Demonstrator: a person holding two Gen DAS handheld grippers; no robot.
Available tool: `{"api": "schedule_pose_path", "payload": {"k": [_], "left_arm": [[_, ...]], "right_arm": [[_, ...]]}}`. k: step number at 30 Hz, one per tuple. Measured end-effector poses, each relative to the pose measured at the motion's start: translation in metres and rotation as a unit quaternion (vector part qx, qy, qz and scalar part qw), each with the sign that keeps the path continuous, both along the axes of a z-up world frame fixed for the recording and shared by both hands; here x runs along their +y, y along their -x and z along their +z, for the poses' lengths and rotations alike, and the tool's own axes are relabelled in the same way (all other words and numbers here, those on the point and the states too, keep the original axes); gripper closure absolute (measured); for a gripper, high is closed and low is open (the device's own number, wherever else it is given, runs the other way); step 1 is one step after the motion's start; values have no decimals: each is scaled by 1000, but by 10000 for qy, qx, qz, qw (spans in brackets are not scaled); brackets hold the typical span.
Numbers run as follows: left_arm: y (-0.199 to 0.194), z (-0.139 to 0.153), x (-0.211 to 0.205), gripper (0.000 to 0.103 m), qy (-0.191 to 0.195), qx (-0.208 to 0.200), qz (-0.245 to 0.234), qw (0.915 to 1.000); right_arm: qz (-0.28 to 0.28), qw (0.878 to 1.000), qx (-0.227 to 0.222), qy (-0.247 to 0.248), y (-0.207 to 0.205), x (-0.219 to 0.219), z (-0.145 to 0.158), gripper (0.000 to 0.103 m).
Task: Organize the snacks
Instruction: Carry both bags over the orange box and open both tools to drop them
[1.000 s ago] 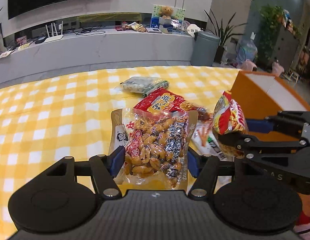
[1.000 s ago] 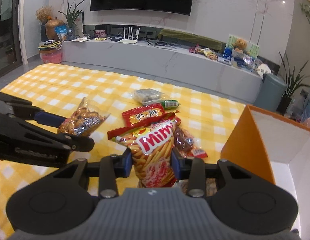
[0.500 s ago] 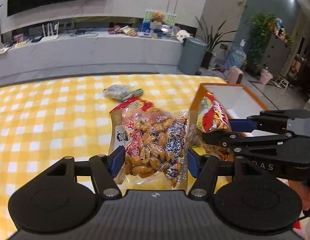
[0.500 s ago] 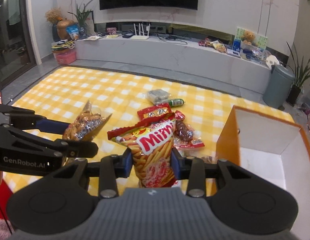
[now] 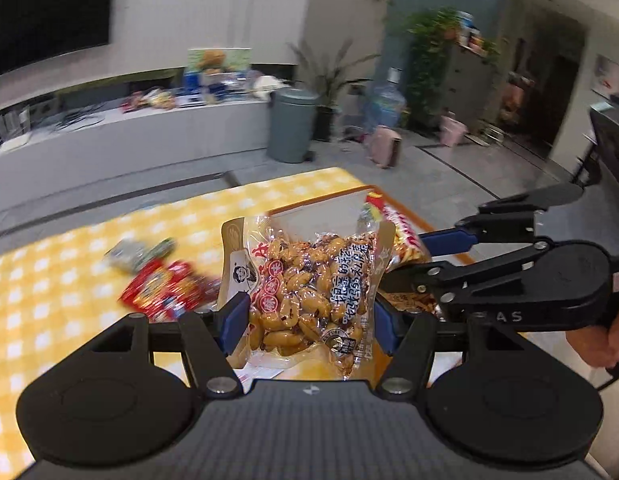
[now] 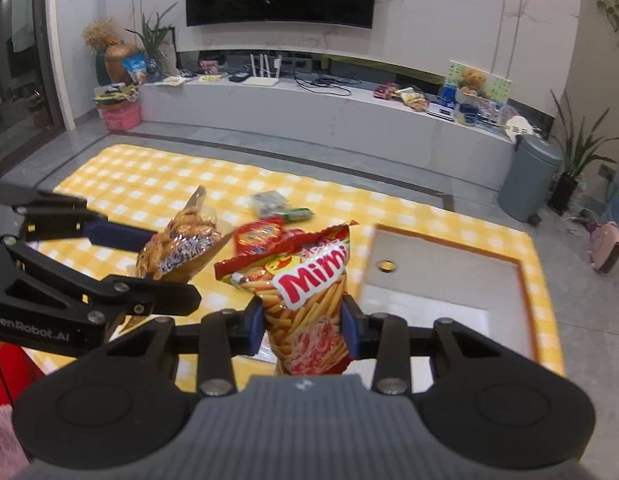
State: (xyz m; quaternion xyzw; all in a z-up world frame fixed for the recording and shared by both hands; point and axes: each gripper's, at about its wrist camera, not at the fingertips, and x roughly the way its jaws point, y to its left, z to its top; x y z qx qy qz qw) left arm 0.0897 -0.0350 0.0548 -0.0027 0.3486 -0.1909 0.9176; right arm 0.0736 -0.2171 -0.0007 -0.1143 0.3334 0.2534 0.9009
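My left gripper [image 5: 309, 322] is shut on a clear bag of peanuts [image 5: 305, 296], held upright above the yellow checked cloth [image 5: 49, 292]. My right gripper [image 6: 303, 326] is shut on a red Mimi snack-stick bag [image 6: 309, 300], lifted beside the orange-walled box [image 6: 449, 276] with its white inside. In the left wrist view the right gripper [image 5: 421, 256] and its red bag [image 5: 405, 236] hang just right of the peanuts, in front of the box. In the right wrist view the left gripper [image 6: 161, 256] with the peanut bag [image 6: 181, 248] is at the left.
On the cloth lie a red packet [image 6: 257, 234] and a grey-green packet [image 6: 275, 204]; the red packet [image 5: 165, 292] and the grey-green one [image 5: 139, 250] also show in the left wrist view. Beyond the cloth stand a long grey bench [image 6: 329, 120] and a grey bin [image 6: 529, 176]. A hand [image 5: 605, 336] holds the right gripper.
Both grippers have risen with their bags and swung right towards the box. The box's open top now shows from above in the right wrist view. Neither grip has changed.
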Motion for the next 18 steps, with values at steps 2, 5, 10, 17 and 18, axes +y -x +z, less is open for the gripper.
{"api": "schedule_pose_path", "payload": {"k": [2,5,10,17,18], "left_arm": [[-9,3,-15,31,-33,6,-228,9997],[-21,2,-36,31,-171,-32,-551,9983],[-40,-8,-74,31,-487,45,-939,9944],[-68,-36,-113,31,-786,335,-1332,9874],[-73,-41,-118,31,-837,376,-1372,9863]], "right_arm": [[-61,9999,22,123,-2,-12,4,66],[-163,9992,12,372,-8,-31,6,66],[-264,9970,91,729,-25,-64,-6,66],[-290,9941,312,999,-50,-95,-34,66],[-260,9936,354,1037,-54,-98,-39,66]]}}
